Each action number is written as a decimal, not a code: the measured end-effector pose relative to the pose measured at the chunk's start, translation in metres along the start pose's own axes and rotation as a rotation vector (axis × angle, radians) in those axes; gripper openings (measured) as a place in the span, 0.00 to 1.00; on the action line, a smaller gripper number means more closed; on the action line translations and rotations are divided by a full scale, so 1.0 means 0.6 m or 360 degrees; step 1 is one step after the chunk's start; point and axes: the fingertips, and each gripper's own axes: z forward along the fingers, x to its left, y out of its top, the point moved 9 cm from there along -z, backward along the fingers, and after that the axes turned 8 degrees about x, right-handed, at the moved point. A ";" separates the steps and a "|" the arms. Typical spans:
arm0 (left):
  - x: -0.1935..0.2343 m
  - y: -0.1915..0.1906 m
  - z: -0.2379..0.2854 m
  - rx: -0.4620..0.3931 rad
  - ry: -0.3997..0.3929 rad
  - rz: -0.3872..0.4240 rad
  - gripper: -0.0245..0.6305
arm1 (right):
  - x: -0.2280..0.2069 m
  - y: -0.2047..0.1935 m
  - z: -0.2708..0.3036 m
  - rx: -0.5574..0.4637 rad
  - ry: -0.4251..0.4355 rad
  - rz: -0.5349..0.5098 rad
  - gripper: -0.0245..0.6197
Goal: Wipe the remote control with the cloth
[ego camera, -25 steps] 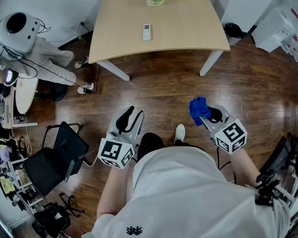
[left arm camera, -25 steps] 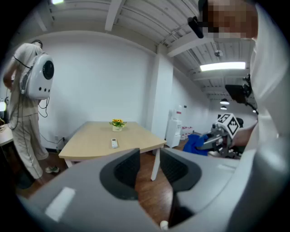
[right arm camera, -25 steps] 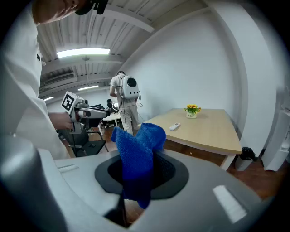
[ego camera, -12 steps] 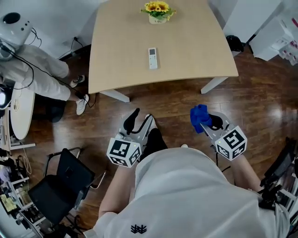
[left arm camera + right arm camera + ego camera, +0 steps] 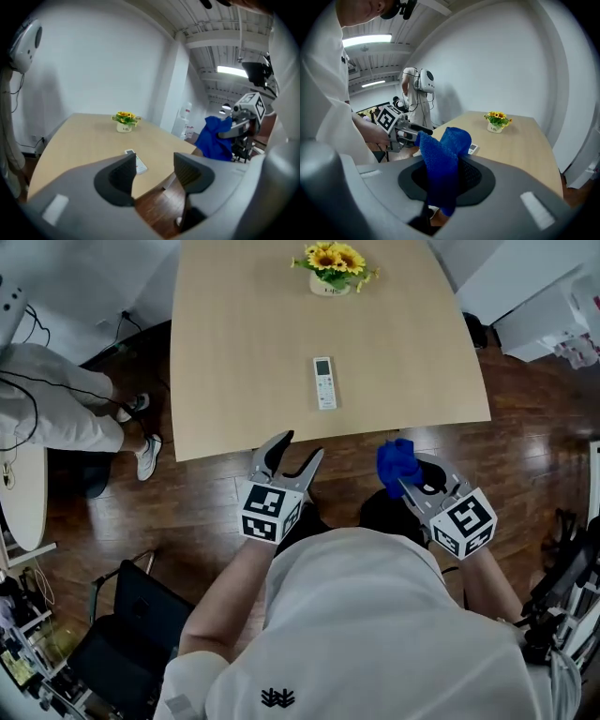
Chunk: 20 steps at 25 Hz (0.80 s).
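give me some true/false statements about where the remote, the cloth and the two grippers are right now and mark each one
1. The remote control lies on the table. True.
2. The right gripper is shut on the blue cloth. True.
3. The blue cloth is touching the remote control. False: it is held short of the table's near edge, well apart from the remote control.
4. The left gripper holds the remote control. False: nothing is between its jaws, which are opening.
5. A pot of yellow flowers stands on the table beyond the remote control. True.
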 end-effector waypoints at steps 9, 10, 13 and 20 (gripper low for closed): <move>0.020 -0.010 0.180 0.0139 0.0292 -0.0156 0.47 | -0.122 0.063 0.041 0.0060 0.0189 -0.0179 0.16; 0.025 -0.017 0.202 0.0161 0.0346 -0.0166 0.48 | -0.136 0.064 0.039 0.0072 0.0205 -0.0197 0.16; 0.045 -0.038 0.264 0.0240 0.0485 -0.0175 0.48 | -0.179 0.059 0.032 0.0123 0.0235 -0.0214 0.16; 0.064 -0.054 0.370 0.0317 0.0717 -0.0260 0.49 | -0.289 0.024 -0.007 0.0269 0.0243 -0.0216 0.16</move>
